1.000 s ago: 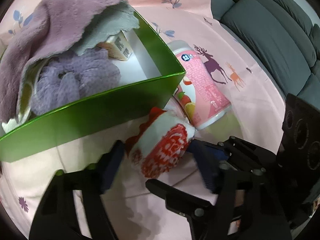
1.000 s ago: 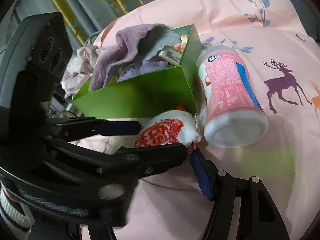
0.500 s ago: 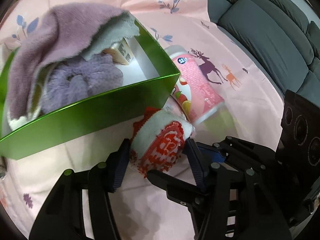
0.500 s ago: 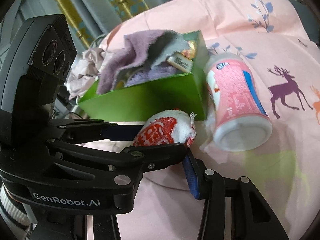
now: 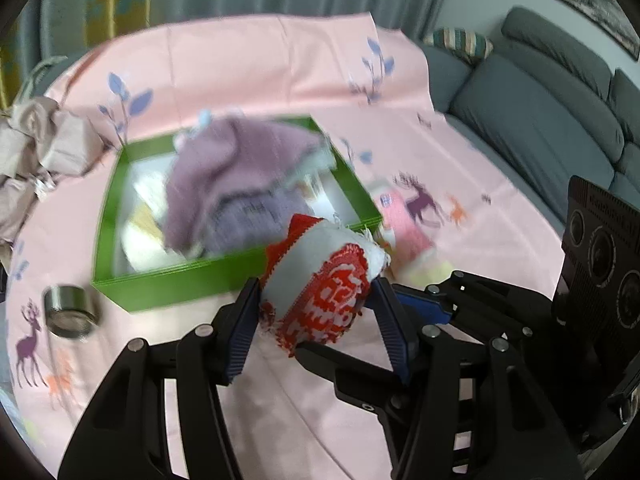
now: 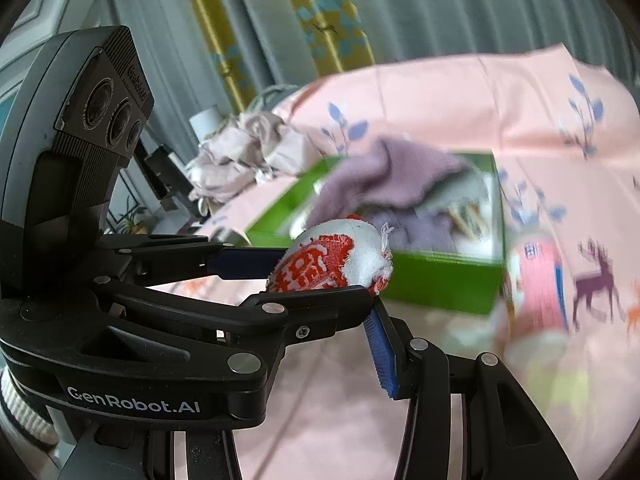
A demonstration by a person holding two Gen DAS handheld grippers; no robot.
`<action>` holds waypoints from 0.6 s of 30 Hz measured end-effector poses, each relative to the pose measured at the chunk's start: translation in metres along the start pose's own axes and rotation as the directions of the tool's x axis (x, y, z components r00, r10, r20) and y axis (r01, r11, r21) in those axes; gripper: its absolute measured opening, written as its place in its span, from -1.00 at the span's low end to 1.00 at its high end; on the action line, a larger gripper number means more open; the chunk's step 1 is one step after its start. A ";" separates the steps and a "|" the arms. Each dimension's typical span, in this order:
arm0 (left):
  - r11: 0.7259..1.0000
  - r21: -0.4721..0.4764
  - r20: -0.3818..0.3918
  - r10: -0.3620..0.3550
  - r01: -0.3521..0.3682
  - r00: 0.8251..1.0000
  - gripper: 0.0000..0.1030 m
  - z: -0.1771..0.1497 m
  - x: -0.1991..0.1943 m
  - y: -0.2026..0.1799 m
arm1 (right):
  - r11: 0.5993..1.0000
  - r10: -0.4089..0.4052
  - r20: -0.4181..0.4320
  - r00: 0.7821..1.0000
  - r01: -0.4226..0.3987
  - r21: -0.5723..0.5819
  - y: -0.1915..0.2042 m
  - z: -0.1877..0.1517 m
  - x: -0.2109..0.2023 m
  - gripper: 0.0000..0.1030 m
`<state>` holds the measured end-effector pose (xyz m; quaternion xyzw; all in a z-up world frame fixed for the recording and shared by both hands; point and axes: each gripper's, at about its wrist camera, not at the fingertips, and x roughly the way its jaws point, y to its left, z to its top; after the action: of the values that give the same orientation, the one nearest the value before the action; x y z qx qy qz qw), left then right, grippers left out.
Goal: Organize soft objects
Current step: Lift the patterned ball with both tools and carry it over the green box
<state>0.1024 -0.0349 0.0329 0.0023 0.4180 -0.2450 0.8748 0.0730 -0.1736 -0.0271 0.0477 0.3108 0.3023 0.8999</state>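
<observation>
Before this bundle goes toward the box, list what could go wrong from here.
1. The red and white cloth bundle is clamped by the left gripper and, it seems, the right gripper too; hands pulling unevenly could unroll it or tear its frayed edge.
2. The green box is already heaped with a purple towel; the bundle may roll off.
3. The pink bottle lies against the box and could get knocked.

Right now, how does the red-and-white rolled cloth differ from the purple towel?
The red-and-white rolled cloth is a tight bundle; the purple towel is spread loosely. The rolled cloth is held clear of the pink sheet between tongs; the towel lies draped in the green box. Both are soft fabric.
</observation>
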 end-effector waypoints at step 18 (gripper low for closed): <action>0.996 -0.085 0.148 0.000 0.012 0.989 0.06 0.072 -0.025 0.061 | 0.989 -0.019 0.090 0.996 0.032 -0.147 0.025 0.097 0.027 -0.07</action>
<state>0.1684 0.0145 0.0859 -0.0546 0.3619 -0.2290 0.9020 0.1342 -0.1281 0.0434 -0.0102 0.2480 0.3107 0.9175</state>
